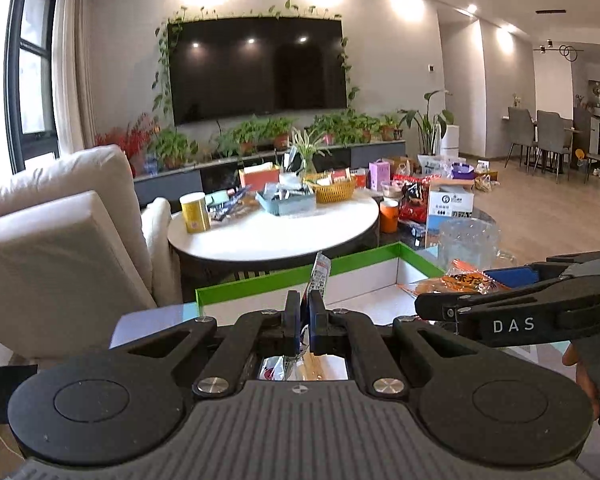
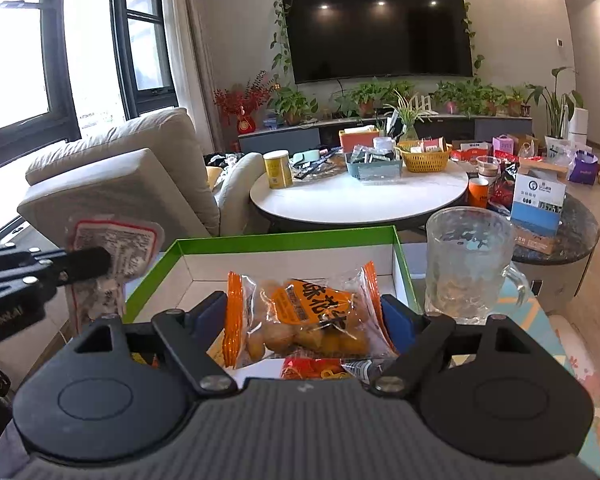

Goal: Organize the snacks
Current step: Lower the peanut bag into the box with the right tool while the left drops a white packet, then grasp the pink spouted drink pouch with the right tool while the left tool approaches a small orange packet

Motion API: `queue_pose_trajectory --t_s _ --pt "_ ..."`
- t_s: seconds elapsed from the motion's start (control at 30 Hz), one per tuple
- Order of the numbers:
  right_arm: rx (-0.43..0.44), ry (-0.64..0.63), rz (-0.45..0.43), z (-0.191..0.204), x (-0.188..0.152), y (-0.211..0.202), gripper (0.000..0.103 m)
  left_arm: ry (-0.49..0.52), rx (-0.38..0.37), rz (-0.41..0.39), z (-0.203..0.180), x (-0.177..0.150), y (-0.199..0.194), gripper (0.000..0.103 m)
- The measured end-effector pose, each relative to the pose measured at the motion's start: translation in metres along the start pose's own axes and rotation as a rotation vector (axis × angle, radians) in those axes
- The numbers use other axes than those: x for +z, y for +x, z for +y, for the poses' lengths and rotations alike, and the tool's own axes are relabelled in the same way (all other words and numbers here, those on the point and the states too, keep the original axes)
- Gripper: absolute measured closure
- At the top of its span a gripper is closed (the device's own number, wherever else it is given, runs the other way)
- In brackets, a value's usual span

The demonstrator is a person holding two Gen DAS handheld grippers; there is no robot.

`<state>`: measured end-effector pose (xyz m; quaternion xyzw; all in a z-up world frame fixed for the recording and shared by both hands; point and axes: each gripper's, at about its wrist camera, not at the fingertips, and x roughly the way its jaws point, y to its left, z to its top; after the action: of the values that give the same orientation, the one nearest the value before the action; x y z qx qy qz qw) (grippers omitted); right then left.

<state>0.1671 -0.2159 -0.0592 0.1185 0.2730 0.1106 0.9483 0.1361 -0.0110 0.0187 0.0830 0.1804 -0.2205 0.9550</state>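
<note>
My left gripper (image 1: 305,312) is shut on a thin flat snack packet (image 1: 320,276) held edge-on above the near left rim of the green-edged white box (image 1: 260,278). In the right wrist view the same packet (image 2: 112,244) shows its printed back, pinched by the left gripper's fingers (image 2: 88,264). My right gripper (image 2: 304,312) is shut on an orange-and-clear bag of golden snacks (image 2: 300,316), held over the box (image 2: 280,236). The bag and right gripper also show in the left wrist view (image 1: 460,282).
A glass mug (image 2: 470,260) stands just right of the box. More snack packets (image 2: 320,370) lie under the right gripper. A beige sofa (image 2: 132,184) is on the left. A round white table (image 2: 360,204) with baskets and a can stands behind.
</note>
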Motion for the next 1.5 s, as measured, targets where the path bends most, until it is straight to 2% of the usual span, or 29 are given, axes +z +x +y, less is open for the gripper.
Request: queue_pose_trajectory --t_s 0.23,0.27,0.3,0.37,0.5,0.6,0.8,0.87,0.93,1.03,1.13,1.27,1.5 --pt "-0.008 0.025 0.014 -0.006 0.002 0.020 0.021 -0.014 0.011 0.040 0.002 -0.007 0.033 0.098" --pt "-0.011 0.027 0.013 -0.006 0.002 0.023 0.021 -0.015 0.019 0.048 0.002 -0.010 0.037 0.090" --pt "-0.019 0.028 0.009 -0.006 0.002 0.025 0.021 -0.012 0.025 0.063 0.003 -0.013 0.041 0.073" --pt "-0.046 0.024 0.022 -0.005 -0.004 0.032 0.021 -0.010 0.022 0.087 0.002 -0.022 0.043 0.059" --pt "-0.037 -0.006 0.097 -0.001 -0.019 0.040 0.021 0.003 0.004 0.114 0.002 -0.035 0.036 0.059" --pt "-0.058 -0.056 0.079 0.007 -0.026 0.032 0.021 -0.007 -0.003 0.129 0.003 -0.039 0.029 0.059" --pt "-0.078 -0.109 0.072 0.012 -0.030 0.013 0.021 -0.022 -0.032 0.112 0.005 -0.042 -0.003 0.058" --pt "-0.072 -0.092 0.095 0.009 -0.034 0.008 0.021 -0.026 -0.049 0.111 0.007 -0.047 -0.018 0.057" --pt "-0.069 -0.054 0.057 0.003 -0.037 -0.005 0.021 -0.029 -0.065 0.115 0.010 -0.054 -0.034 0.055" --pt "-0.077 -0.057 0.057 0.001 -0.037 -0.022 0.021 -0.021 -0.093 0.131 0.013 -0.066 -0.055 0.051" --pt "-0.052 -0.022 0.054 -0.001 -0.038 -0.036 0.021 -0.016 -0.072 0.164 0.015 -0.081 -0.069 0.051" --pt "-0.046 -0.021 0.058 0.003 -0.042 -0.050 0.021 -0.067 -0.048 0.204 0.021 -0.095 -0.078 0.051" --pt "-0.034 -0.058 0.110 0.012 -0.060 -0.060 0.021 -0.072 -0.009 0.212 0.023 -0.100 -0.088 0.051"
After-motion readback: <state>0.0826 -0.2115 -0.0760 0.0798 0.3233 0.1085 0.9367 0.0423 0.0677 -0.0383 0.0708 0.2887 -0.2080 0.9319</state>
